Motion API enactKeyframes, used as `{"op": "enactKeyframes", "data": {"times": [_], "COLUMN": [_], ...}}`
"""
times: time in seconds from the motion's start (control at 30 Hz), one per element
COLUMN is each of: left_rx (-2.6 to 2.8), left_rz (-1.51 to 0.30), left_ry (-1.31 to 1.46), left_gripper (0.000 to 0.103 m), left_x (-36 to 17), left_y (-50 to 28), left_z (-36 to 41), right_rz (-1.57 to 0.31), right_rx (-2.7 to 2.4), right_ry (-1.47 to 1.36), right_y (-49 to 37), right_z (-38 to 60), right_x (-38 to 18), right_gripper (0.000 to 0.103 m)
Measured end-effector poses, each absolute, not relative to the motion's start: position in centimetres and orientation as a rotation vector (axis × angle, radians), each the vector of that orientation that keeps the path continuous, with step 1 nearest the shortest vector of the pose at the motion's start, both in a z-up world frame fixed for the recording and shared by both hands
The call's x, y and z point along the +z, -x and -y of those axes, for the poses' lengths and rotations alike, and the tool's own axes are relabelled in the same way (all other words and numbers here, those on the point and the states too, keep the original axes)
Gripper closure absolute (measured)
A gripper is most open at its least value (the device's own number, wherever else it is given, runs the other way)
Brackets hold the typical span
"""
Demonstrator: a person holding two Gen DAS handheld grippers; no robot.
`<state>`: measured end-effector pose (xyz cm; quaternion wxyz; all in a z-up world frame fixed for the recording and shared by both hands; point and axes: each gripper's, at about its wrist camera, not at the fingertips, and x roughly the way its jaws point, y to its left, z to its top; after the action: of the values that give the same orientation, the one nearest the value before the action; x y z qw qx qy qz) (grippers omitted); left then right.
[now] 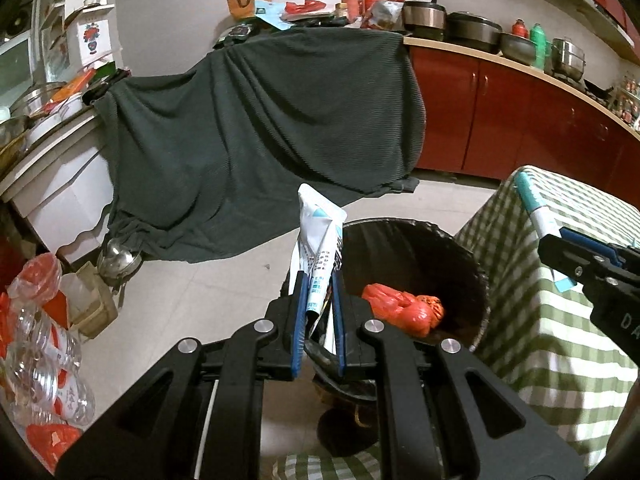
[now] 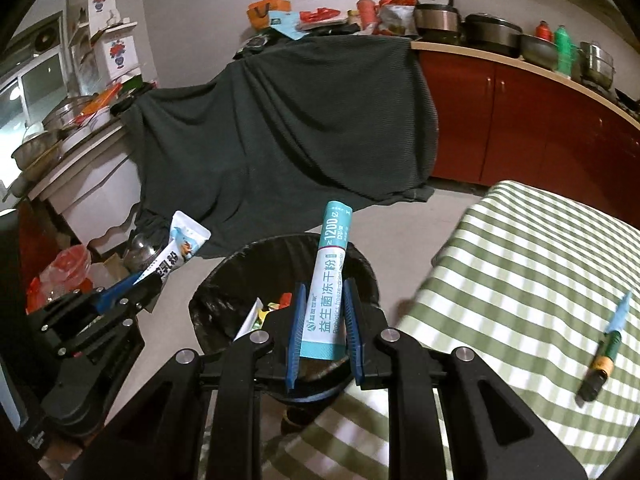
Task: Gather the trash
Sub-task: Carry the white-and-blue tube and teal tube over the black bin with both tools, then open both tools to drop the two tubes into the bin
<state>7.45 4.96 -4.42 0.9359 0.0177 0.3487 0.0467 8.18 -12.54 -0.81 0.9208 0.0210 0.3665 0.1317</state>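
Trash is in both grippers at once, and the step in hand looks like the carry to the bin. The left gripper (image 1: 320, 300) is clamped on a white-and-blue sachet (image 1: 320, 240) that stands up at twelve o'clock from its pads; just beyond, at about two o'clock, the black-lined bin (image 1: 416, 272) holds a red bag (image 1: 400, 308). The right gripper (image 2: 324, 320) pinches a teal-and-white stick packet (image 2: 328, 280), upright at twelve o'clock, with the bin mouth directly behind and below it. A checked tablecloth (image 2: 520, 280) at three o'clock bears a small knife (image 2: 604, 348). Next, I judge, each packet must be brought over the bin's opening and let go, the left one needing more travel rightward so it clears the rim.
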Motion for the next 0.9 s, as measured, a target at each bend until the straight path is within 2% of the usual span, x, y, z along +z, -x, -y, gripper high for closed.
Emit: {"op": "enactKeyframes", "data": {"times": [0.5,0.6,0.67,0.7,0.77,0.8,0.9], "left_rx": [0.113,0.114,0.117,0.12,0.12,0.122,0.124], "left_rz": [-0.751,-0.75,-0.749,-0.752,-0.756,-0.757,-0.757], "left_ry": [-0.005,-0.002,0.0,0.004,0.007,0.007,0.011], "left_gripper": [0.091,0.088,0.087,0.087,0.083,0.077,0.071], "left_x": [-6.5,-6.8,-6.9,-7.0,-7.1,-7.1,-7.1], "left_y": [-10.9,-11.3,-11.5,-11.6,-11.6,-11.7,-11.6], "left_z": [-6.0,-6.0,-6.0,-6.1,-6.1,-6.1,-6.3], "right_rz": [-0.817,-0.826,-0.835,-0.838,-0.839,-0.836,-0.824], "right_rx": [0.303,0.303,0.307,0.301,0.289,0.289,0.282], "right_ry": [-0.03,-0.031,-0.036,-0.042,-0.053,-0.059,-0.054], "right_y": [-12.0,-12.7,-13.0,-13.1,-13.2,-13.1,-12.8], "right_z": [10.1,9.9,9.9,10.0,10.2,10.3,10.4], "right_x": [-3.1,-3.4,-3.6,-3.7,-3.7,-3.7,-3.4], "right_gripper": [0.083,0.083,0.078,0.07,0.064,0.063,0.061]}}
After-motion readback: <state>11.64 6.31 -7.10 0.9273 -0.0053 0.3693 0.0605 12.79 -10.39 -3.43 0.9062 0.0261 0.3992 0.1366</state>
